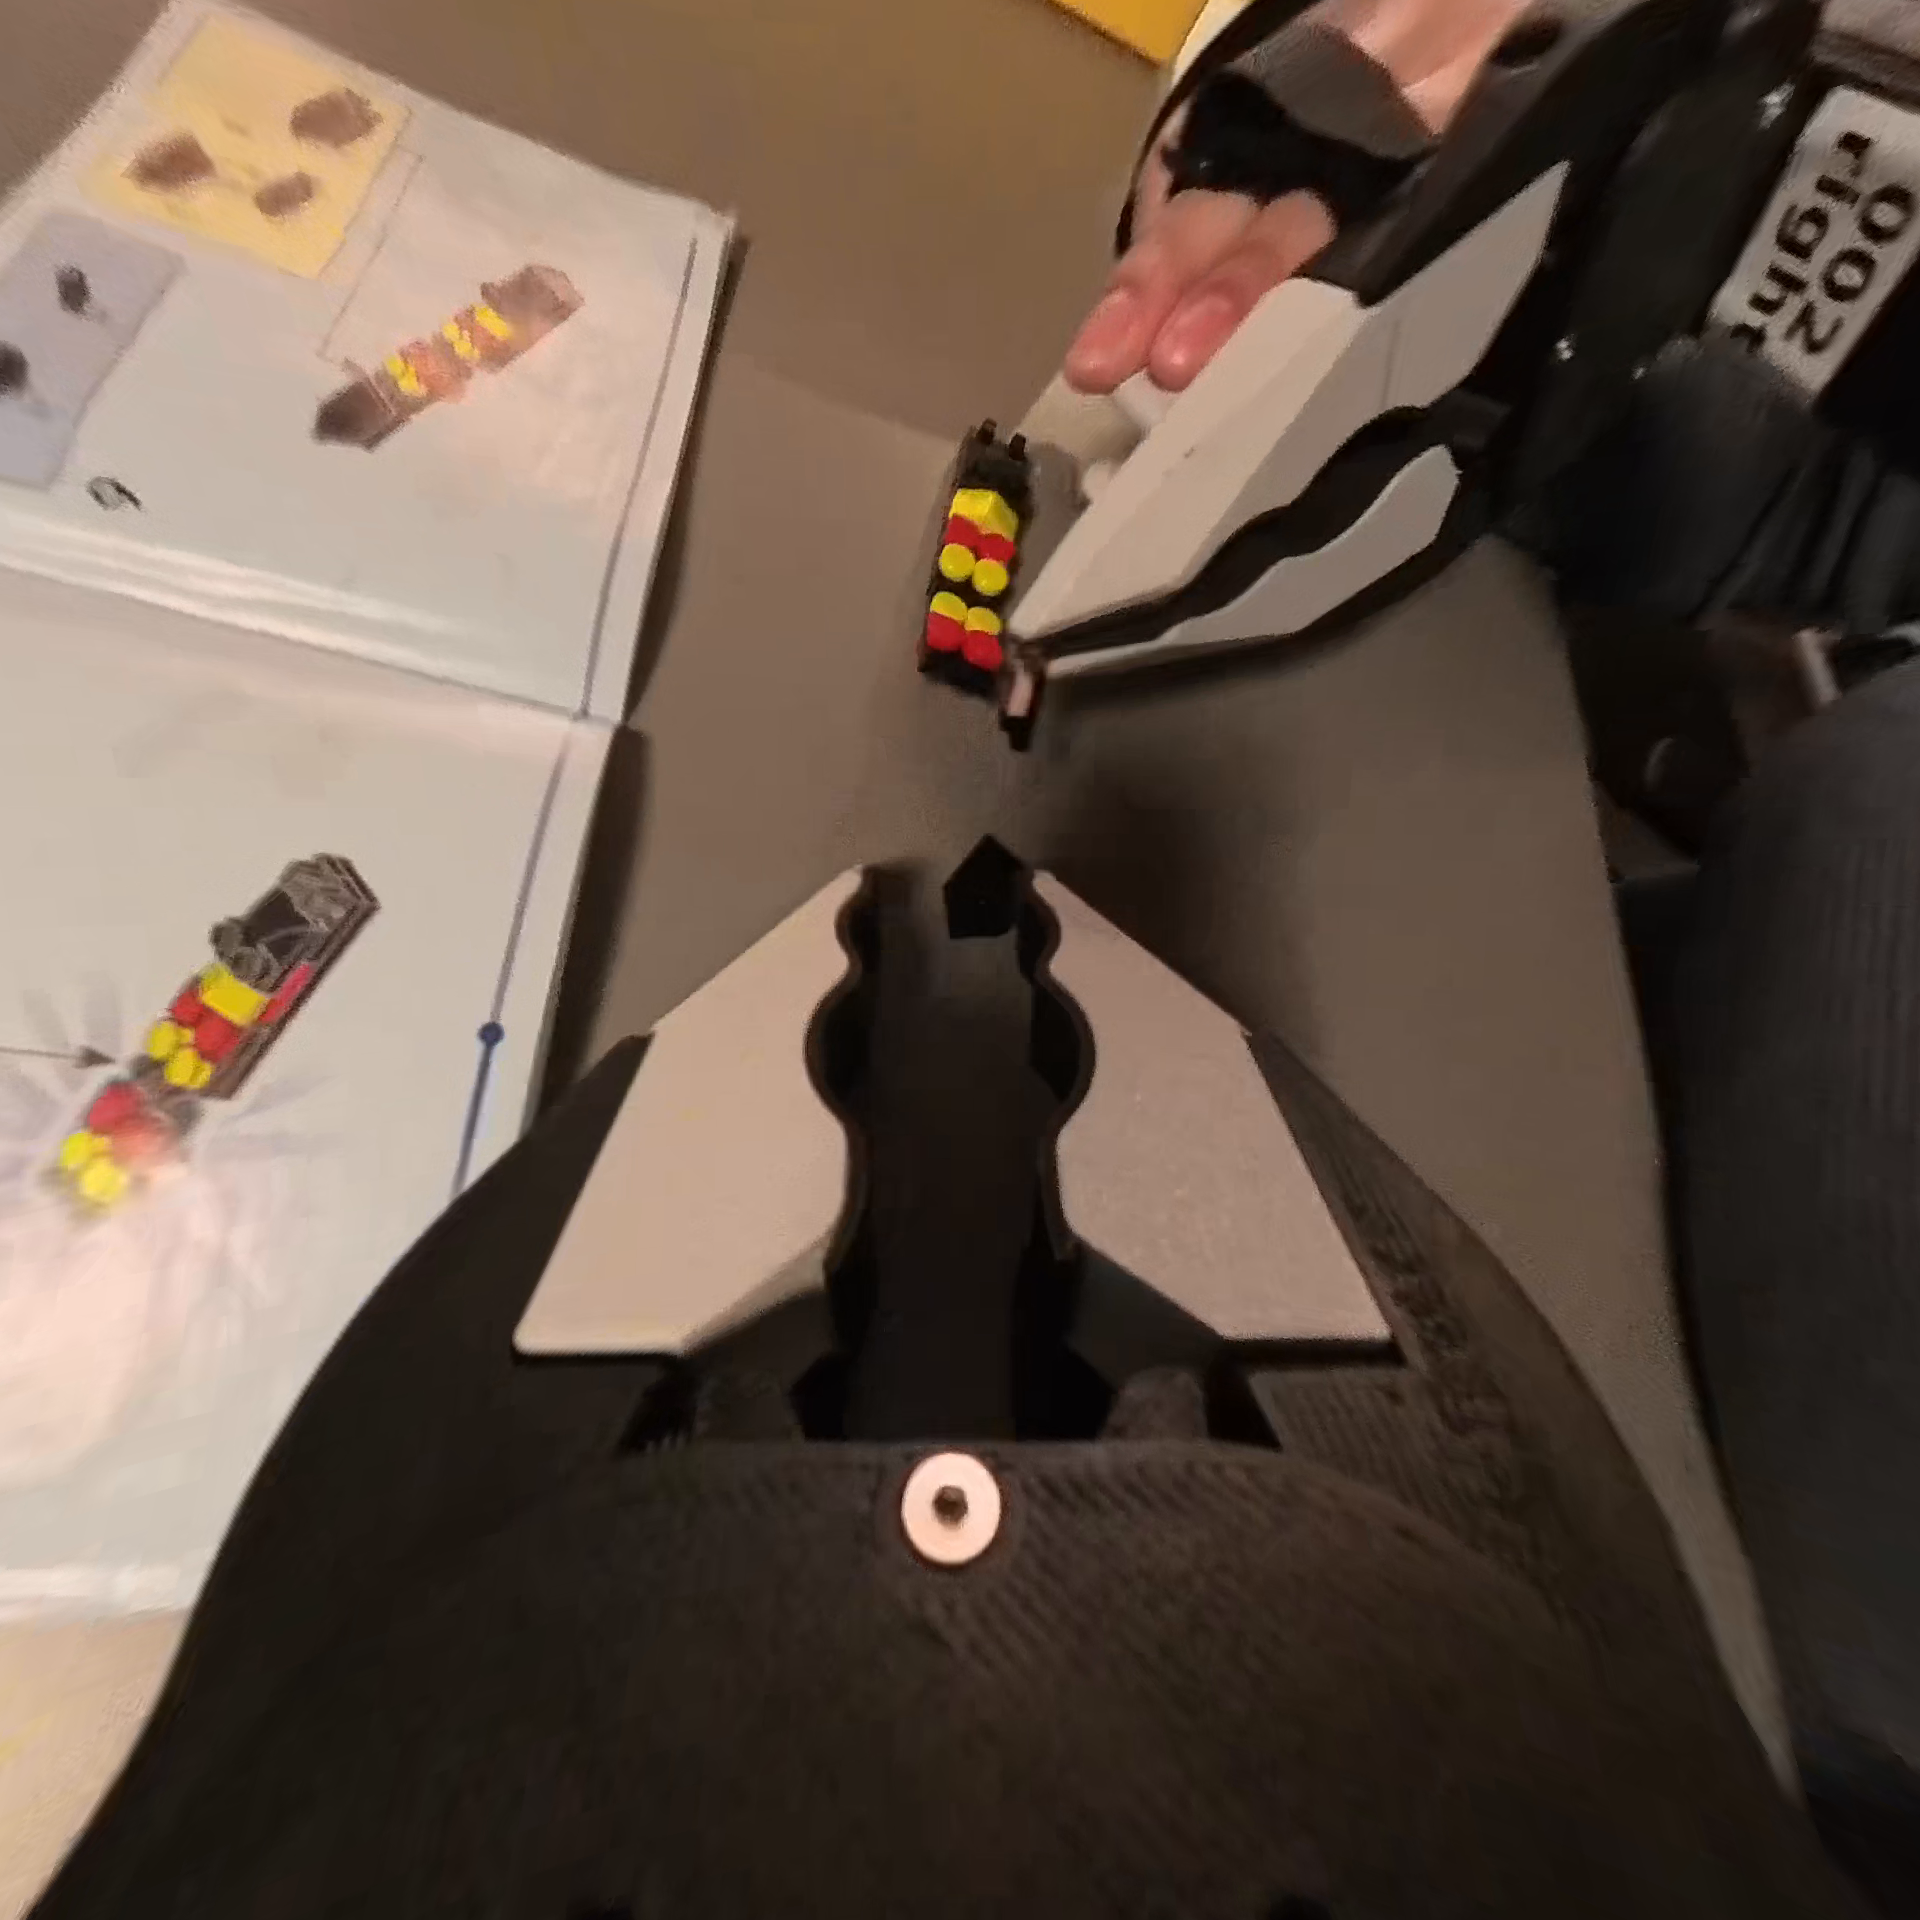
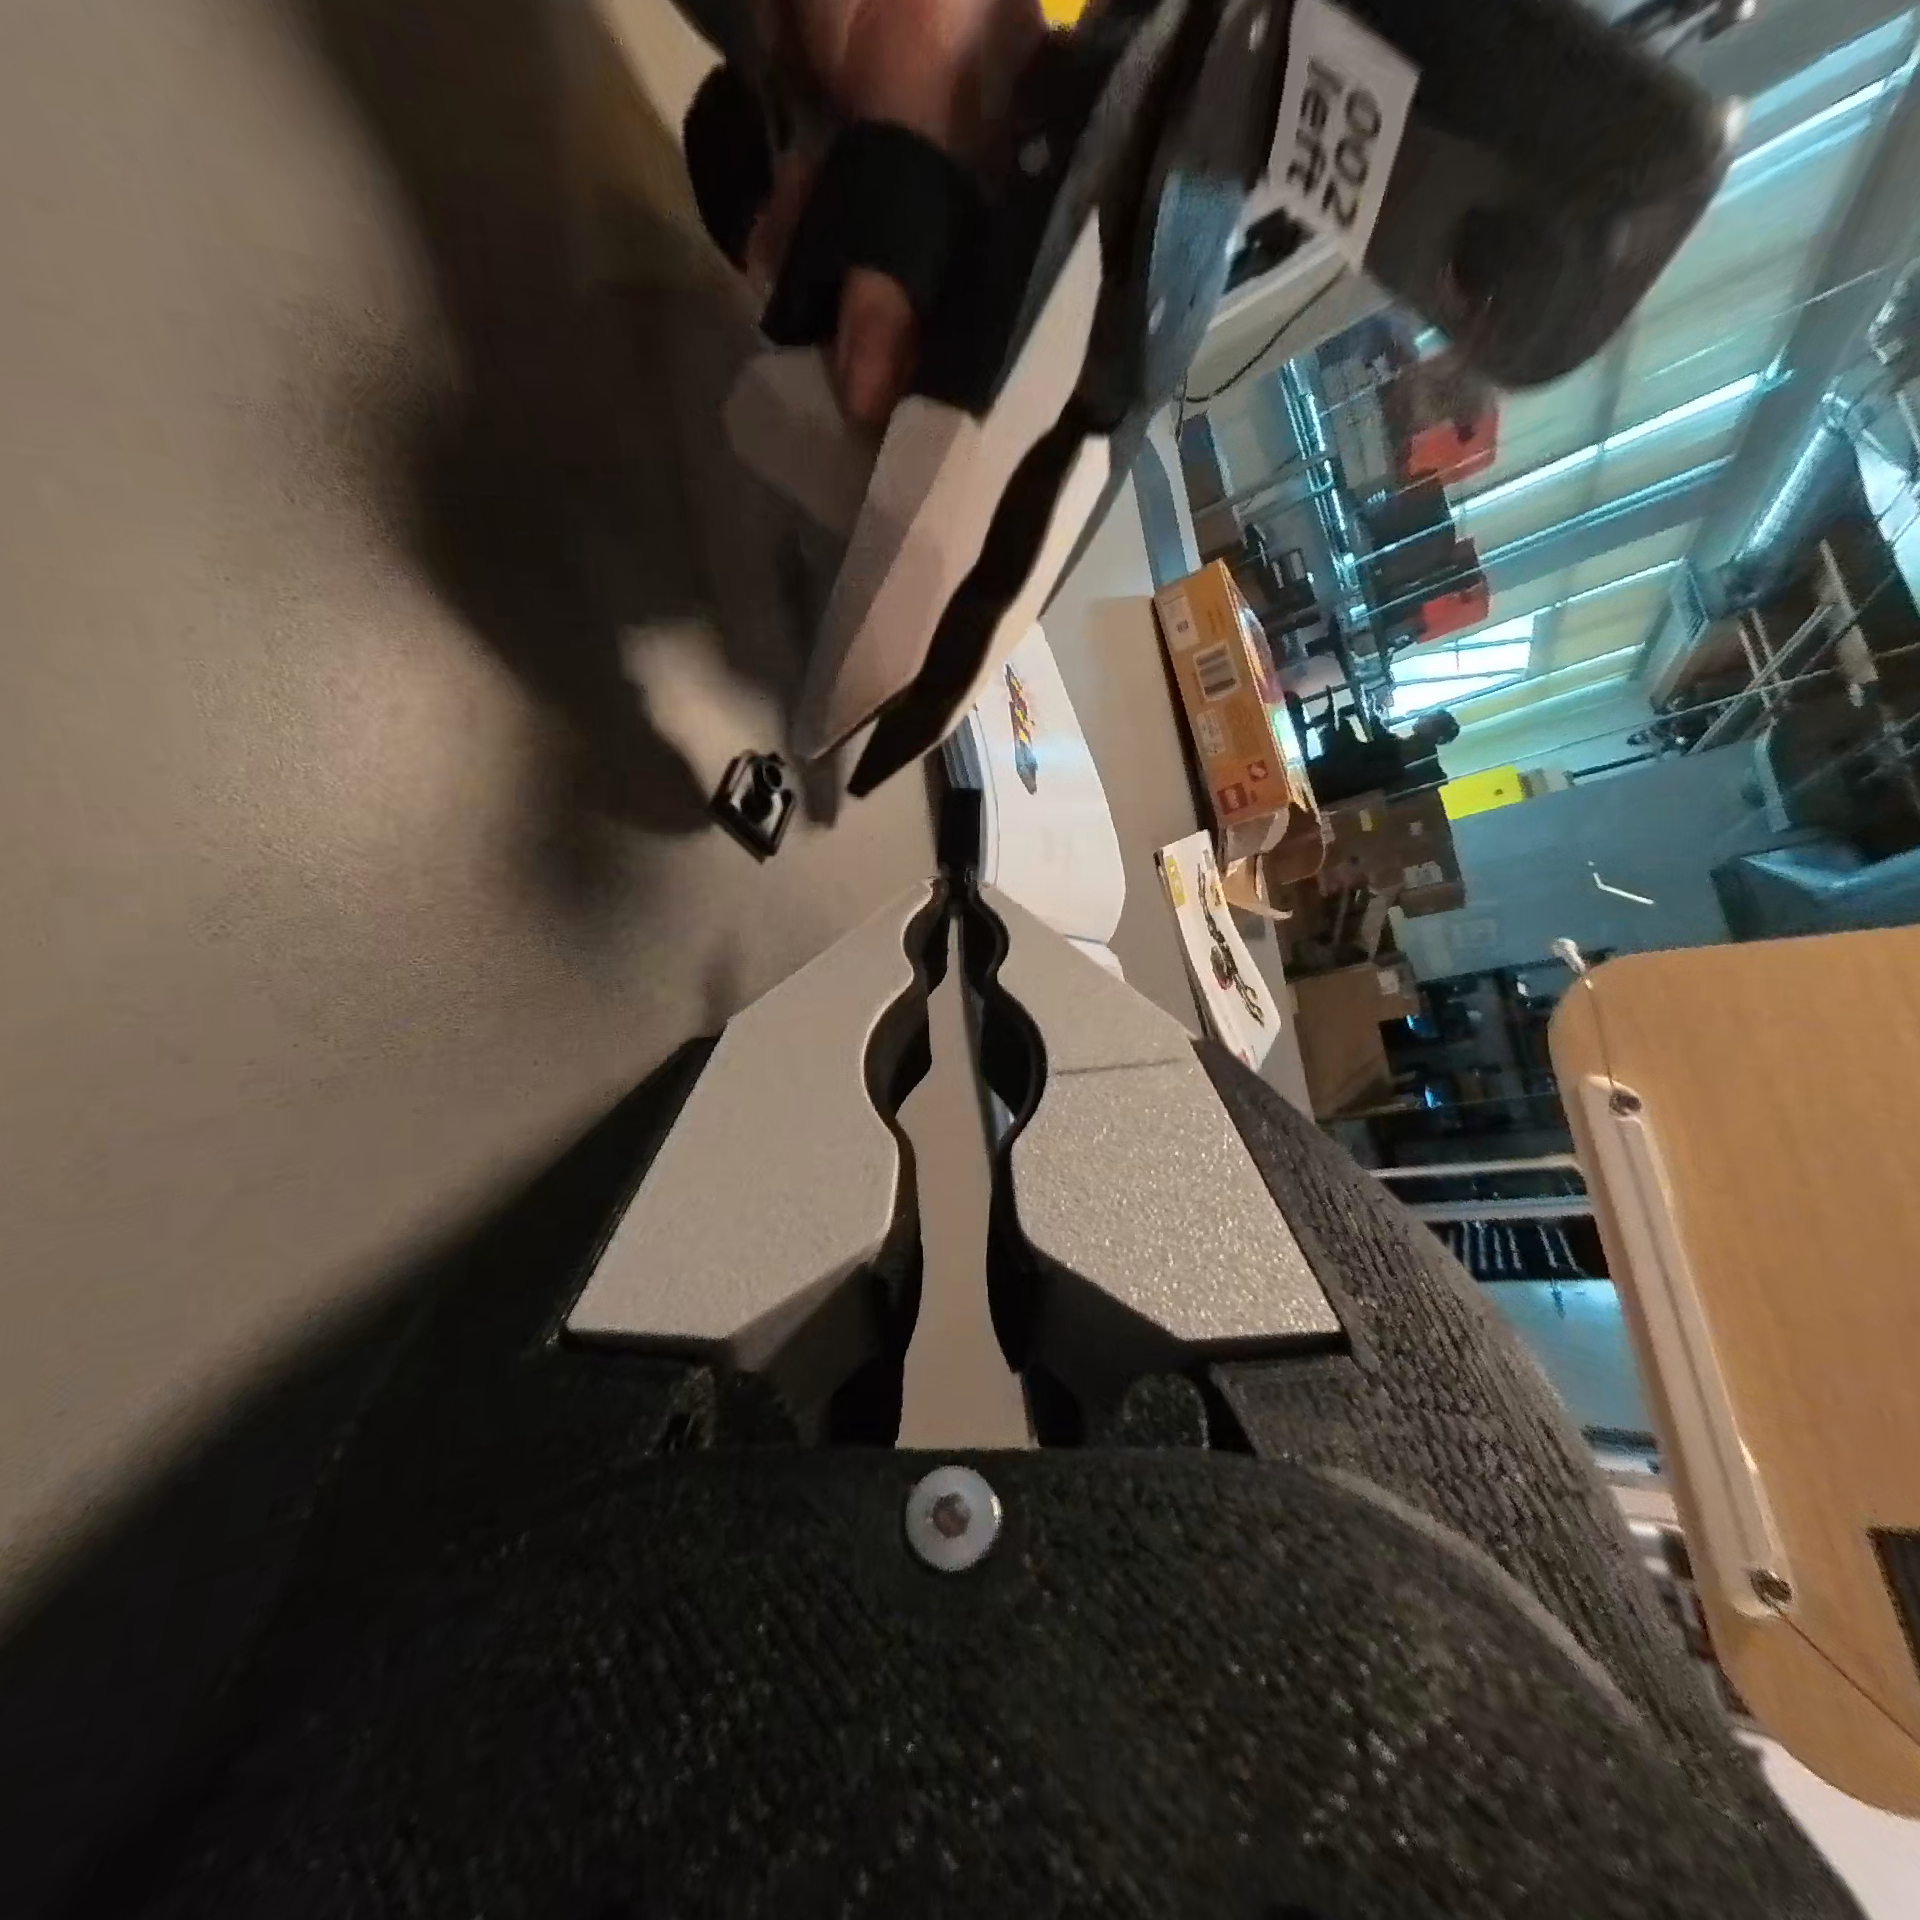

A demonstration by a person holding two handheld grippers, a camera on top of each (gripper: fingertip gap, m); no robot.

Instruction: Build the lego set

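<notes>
Evidently step: joining a small part onto the half-built model — both tools are converging over the table (image 1: 883,260).

Left gripper (image 1: 951,883): jaws narrow, pinching a small black piece (image 1: 977,899) whose pointed tip pokes out between the fingertips.

Right gripper (image 1: 1023,665): jaws closed on the near end of the model (image 1: 971,582), a black strip carrying red and yellow studs, held just off the table and beyond the left gripper's tips (its own wrist view shows only the thin black edge of the strip (image 2: 958,821) clamped between its tips).

Loose part: one small black plate (image 2: 755,802) lies on the table, just beside the left gripper's tip as seen from the right wrist view.

Instruction booklet (image 1: 312,644): open flat to the left, showing the same red-and-yellow strip.

Next move, as I judge it: bring the black piece the short way forward to the model's near end, line it up square, then press — the right gripper must hold firm against the push.

Risk: a tilted piece could slip from the pinch.
</notes>
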